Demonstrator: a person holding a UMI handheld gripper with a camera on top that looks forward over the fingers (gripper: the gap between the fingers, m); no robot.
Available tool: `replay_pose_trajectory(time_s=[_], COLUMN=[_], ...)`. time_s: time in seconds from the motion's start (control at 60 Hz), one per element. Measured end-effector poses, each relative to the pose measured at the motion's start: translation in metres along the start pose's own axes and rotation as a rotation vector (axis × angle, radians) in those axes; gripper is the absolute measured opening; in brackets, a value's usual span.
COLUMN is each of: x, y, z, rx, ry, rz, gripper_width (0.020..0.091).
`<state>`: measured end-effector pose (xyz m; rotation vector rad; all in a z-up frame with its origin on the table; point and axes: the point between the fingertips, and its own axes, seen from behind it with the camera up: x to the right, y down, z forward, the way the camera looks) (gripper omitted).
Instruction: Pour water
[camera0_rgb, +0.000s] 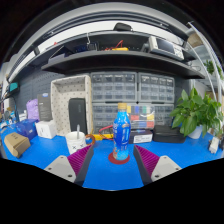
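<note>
**Standing between open jaws: a blue bottle on a blue table**

Flanking the bottle (121, 135), the gripper (113, 160) holds its jaws wide apart, with a clear gap showing on either side of the bottle's base. Each finger is pale and angular and carries a ribbed purple pad (80, 160) on its inner face. Neither pad appears to touch the bottle, which rests on its own on the table (40, 152).

The bottle is an upright plastic one, slim and rounded, filled with blue liquid, wrapped in a blue label and topped with an orange cap. It stands between the fingertips, near their far ends.

The table has a smooth, bright blue surface. Just left of the bottle, beyond the left finger, sits a small white cup (75, 141). Farther left lies a brown rounded object (15, 144) that cannot be identified. Behind the bottle rise grey racks of small drawers (135, 92), with a dark shelf (110, 58) running above them. A leafy green plant (198, 110) stands to the right, well apart from the bottle.
</note>
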<state>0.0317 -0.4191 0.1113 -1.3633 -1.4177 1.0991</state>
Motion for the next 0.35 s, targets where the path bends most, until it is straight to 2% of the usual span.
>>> replay_pose_trajectory(time_s=[0.2, 0.35], x=[-0.010, -0.003], y=[-0.007, -0.011], z=[-0.015, -0.018], rx=[0.010, 0.029], ry=[-0.030, -0.001], rz=[0.021, 0.014], gripper_width=[0.0820, 0.0822])
